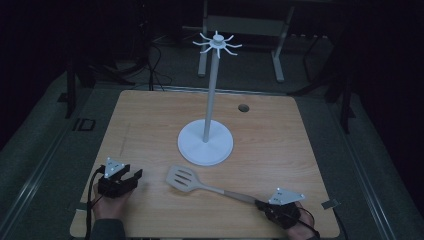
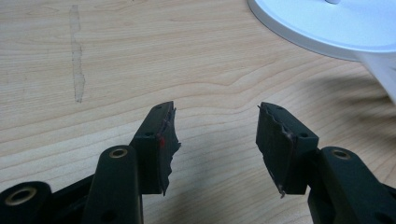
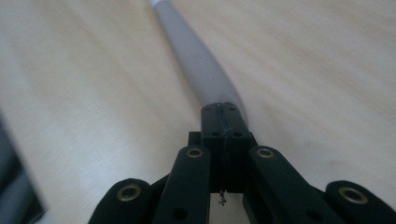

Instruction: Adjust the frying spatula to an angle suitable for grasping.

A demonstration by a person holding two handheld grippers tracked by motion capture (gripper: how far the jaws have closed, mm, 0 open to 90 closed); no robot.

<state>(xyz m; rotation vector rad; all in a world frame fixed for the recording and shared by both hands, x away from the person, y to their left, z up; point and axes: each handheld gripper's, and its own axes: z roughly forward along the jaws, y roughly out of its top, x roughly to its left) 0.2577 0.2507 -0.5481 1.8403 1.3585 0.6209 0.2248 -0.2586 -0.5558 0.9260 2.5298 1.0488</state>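
Right gripper (image 3: 223,122) jaws tight over spatula handle (image 3: 196,56).

A pale slotted spatula (image 1: 189,180) is lying flat on the wooden table, its head pointing toward the far left and sitting just in front of the white stand's round base, its grey handle (image 3: 201,60) trailing toward the near right edge.

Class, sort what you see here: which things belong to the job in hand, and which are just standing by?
In the job:
- spatula, lying flat on the table
- right gripper, jaws shut at the end of its handle
- white hook stand, probably where it goes

Standing by:
- left gripper, open, holding nothing
- wooden table
- metal frame behind it
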